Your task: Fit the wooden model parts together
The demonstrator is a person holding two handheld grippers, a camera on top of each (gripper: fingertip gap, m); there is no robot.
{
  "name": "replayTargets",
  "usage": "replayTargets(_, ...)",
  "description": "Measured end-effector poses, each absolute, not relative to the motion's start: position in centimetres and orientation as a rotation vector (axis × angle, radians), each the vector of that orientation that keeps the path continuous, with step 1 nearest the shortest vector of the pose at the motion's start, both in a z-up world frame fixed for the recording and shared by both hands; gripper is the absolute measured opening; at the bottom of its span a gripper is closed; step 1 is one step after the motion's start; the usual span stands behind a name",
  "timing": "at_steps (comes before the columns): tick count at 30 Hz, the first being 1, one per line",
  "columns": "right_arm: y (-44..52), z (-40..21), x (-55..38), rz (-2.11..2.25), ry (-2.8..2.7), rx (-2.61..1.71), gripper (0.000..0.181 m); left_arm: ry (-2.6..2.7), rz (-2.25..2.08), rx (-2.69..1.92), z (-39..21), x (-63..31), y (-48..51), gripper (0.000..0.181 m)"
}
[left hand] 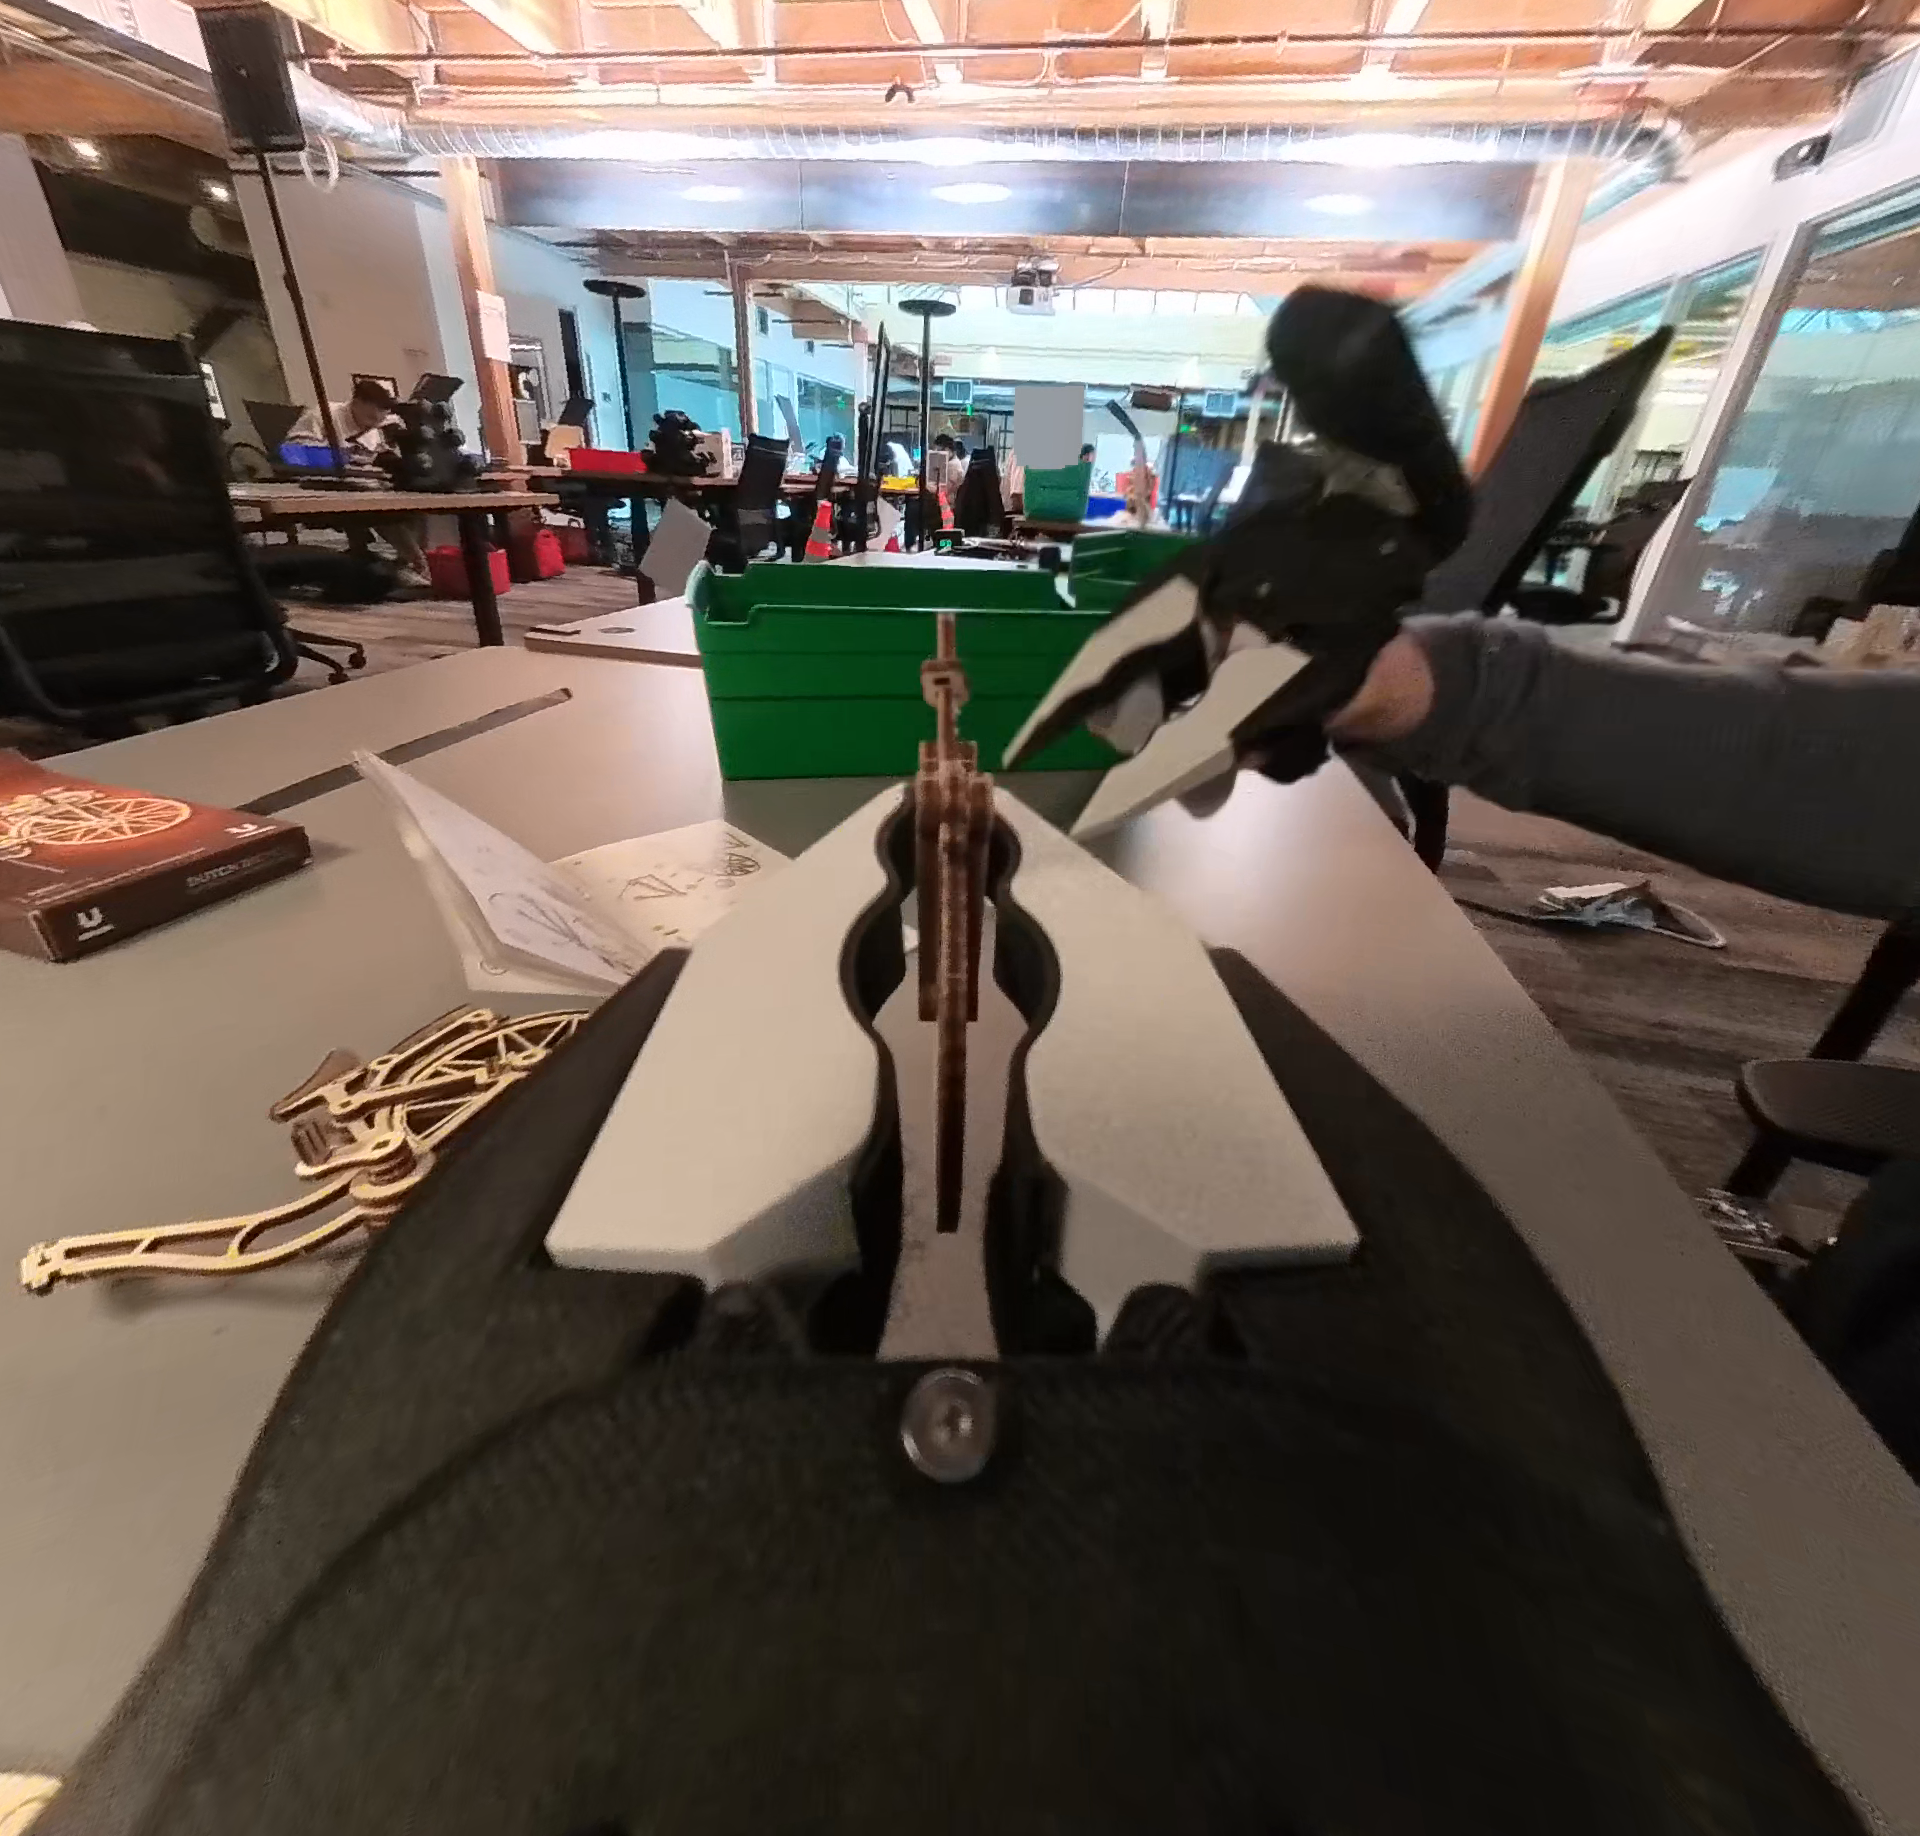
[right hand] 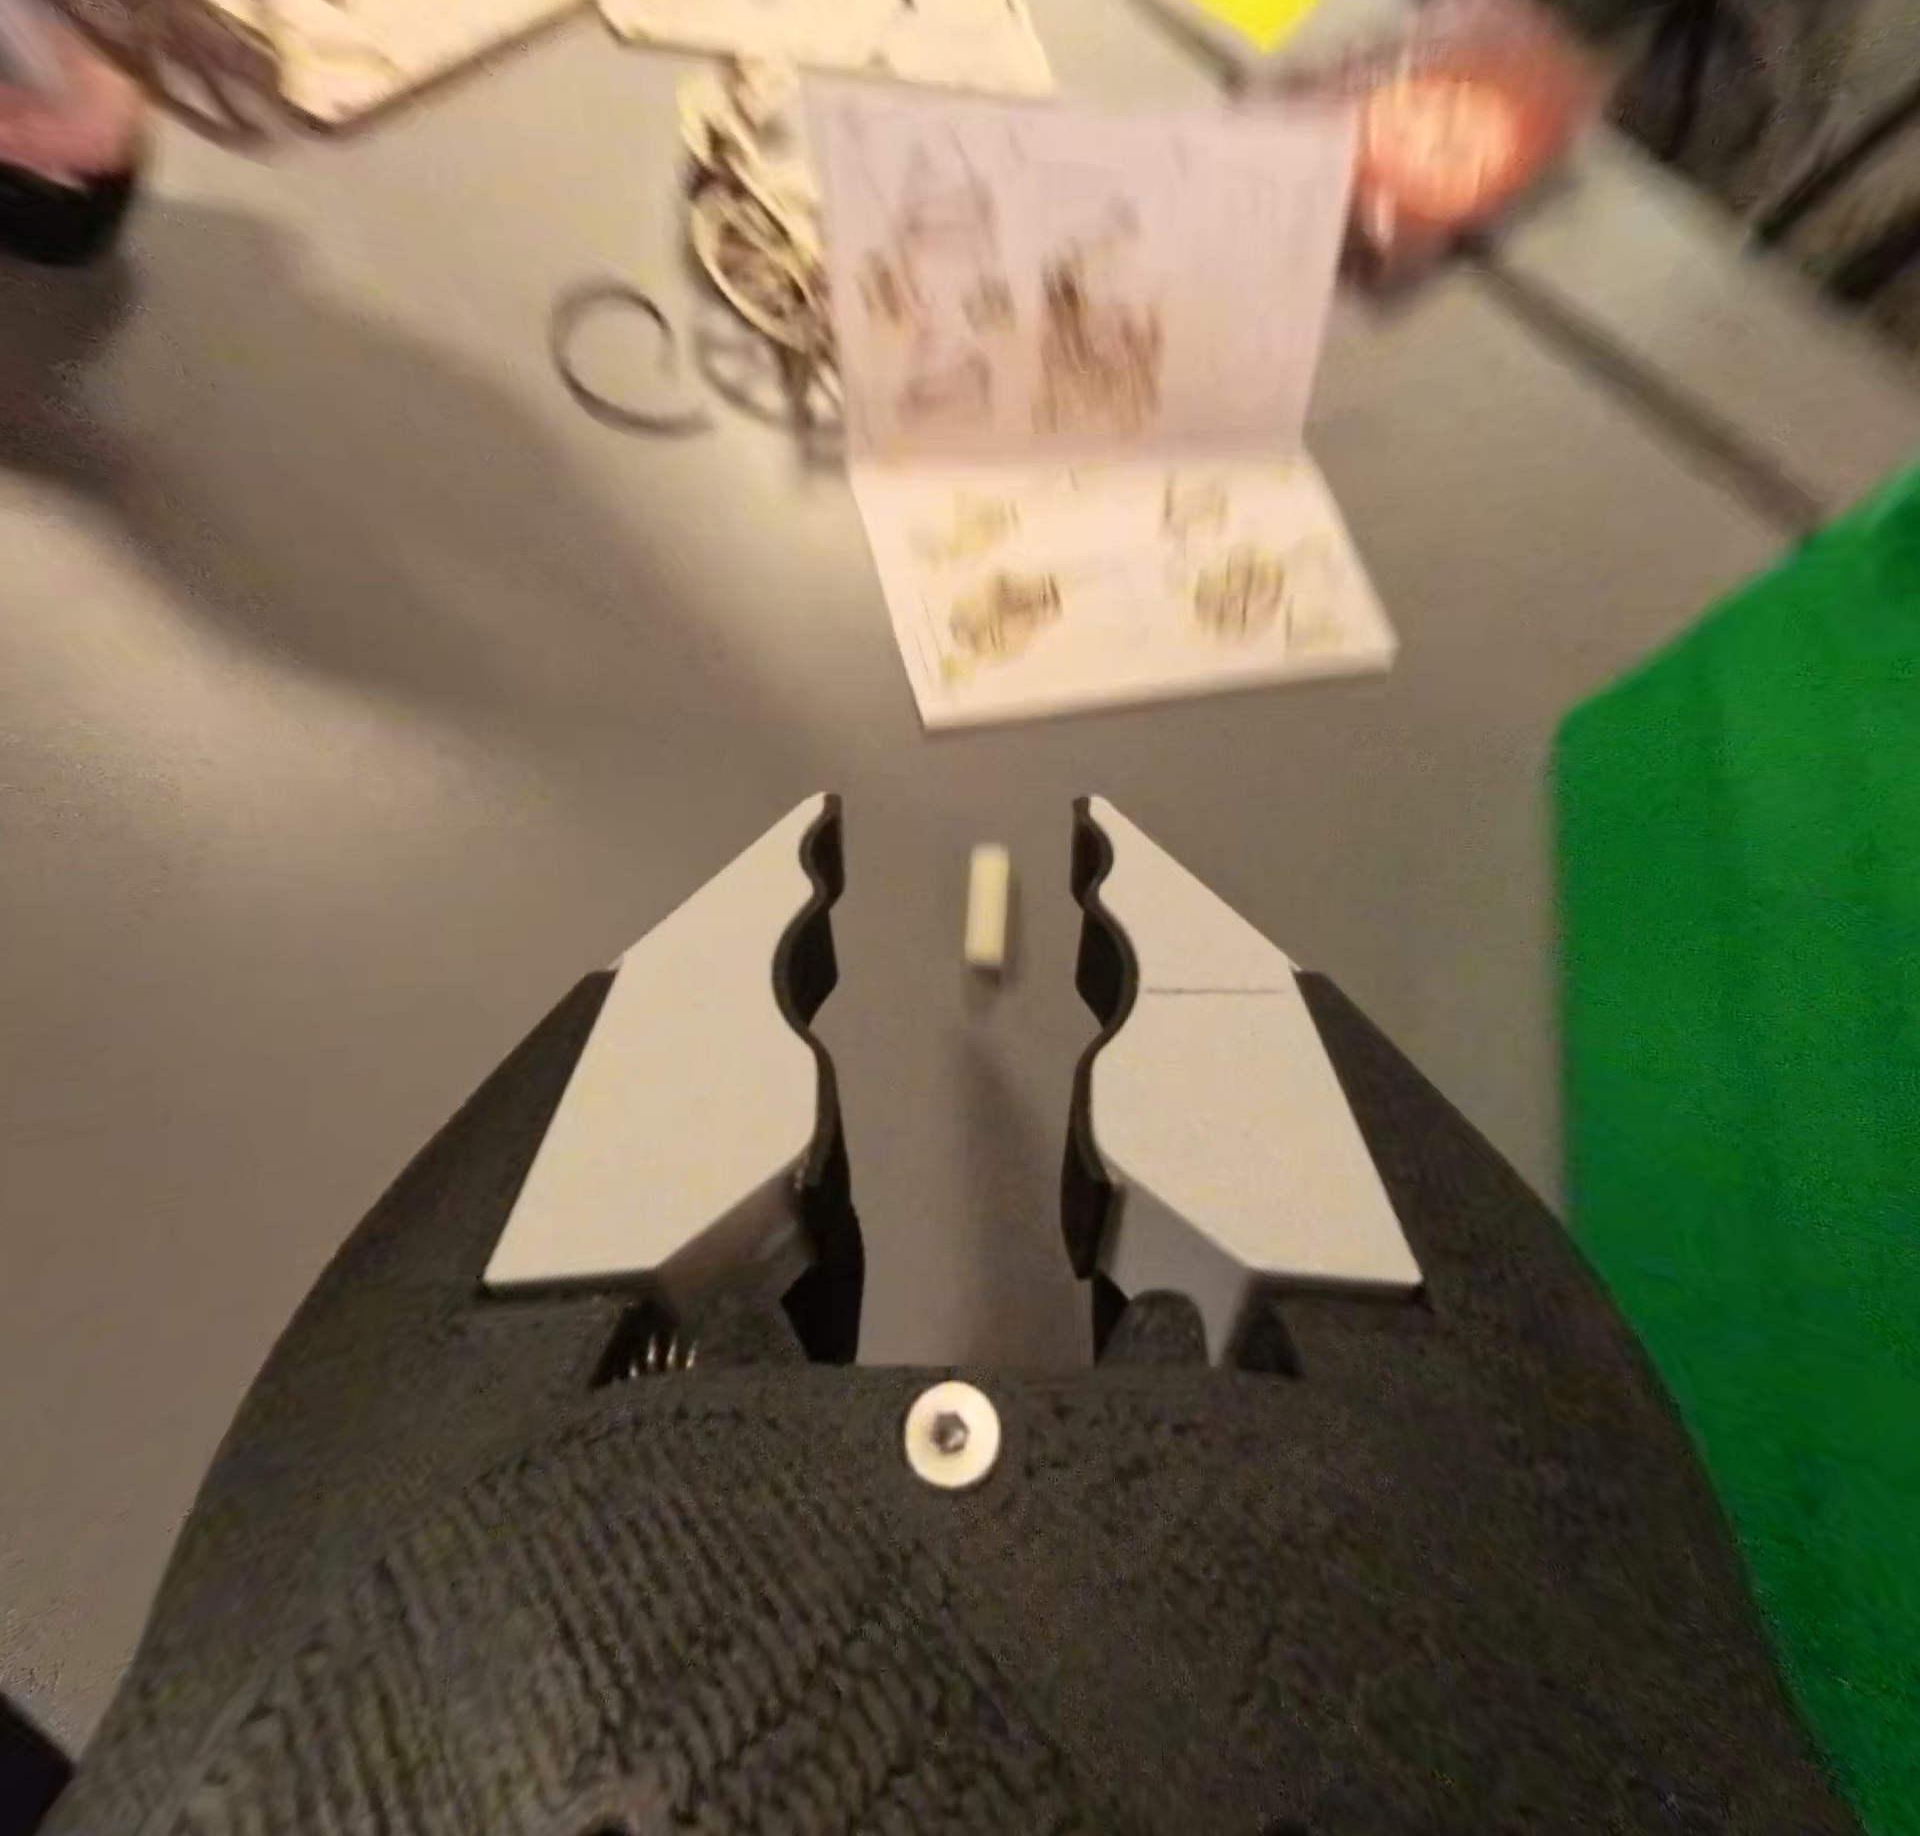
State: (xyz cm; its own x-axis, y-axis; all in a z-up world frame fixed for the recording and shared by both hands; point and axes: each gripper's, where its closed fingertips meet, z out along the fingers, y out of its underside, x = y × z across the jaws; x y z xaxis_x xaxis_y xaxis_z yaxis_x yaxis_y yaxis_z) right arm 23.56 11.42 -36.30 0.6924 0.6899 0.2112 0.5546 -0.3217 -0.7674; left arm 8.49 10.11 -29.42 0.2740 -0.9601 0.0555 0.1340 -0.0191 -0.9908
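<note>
Left gripper (left hand: 948, 830): clenched on a brown layered wooden model part (left hand: 948, 913), held edge-on and upright at frame centre. Right gripper (right hand: 956, 830): released, jaws apart, a small pale wooden peg (right hand: 987, 908) lying on the grey table (right hand: 416, 747) between them. Outward: open instruction booklet (right hand: 1122, 560) above centre, green bin (right hand: 1756, 955) at right, pale wooden bicycle assembly (left hand: 343, 1142) lower left, brown kit box (left hand: 135, 851) at left.
</note>
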Motion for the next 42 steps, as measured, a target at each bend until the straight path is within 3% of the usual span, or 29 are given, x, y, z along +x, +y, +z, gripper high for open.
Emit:
replayTargets(4, 11.2, -40.3, 25.8, 0.258, -0.861, -2.135, 0.033, 0.896, -1.035, -1.266, -29.6, 8.6, 10.2, 0.008)
replayTargets(9, 12.0, -40.9, 25.2, 0.261, -0.859, -2.164, 0.022, 0.906, -1.003, -1.28, -29.9, 8.7, 10.4, 0.008)
replayTargets(11, 12.0, -41.1, 24.8, 0.293, -0.853, -2.17, 0.007, 0.907, -0.985, -1.28, -30.0, 8.7, 10.4, 0.008)
replayTargets(14, 11.1, -40.2, 22.9, 0.405, -0.78, -2.233, 0.007, 0.848, -0.89, -1.326, -30.1, 8.3, 11.5, 0.008)
replayTargets(17, 9.7, -33.3, 15.2, 0.708, -0.676, -1.945, 0.007, 0.862, -0.724, -1.387, -31.1, 8.3, 12.3, 0.008)
replayTargets(22, 10.1, -30.7, 10.9, 0.275, -0.761, -1.8, 0.007, 0.957, -0.495, -1.425, -32.4, 8.6, 12.5, 0.008)
replayTargets(42, 11.5, -32.1, 9.3, 0.194, -0.728, -1.858, 0.007, 1.069, -0.232, -1.378, -33.2, 8.8, 12.4, 0.008)
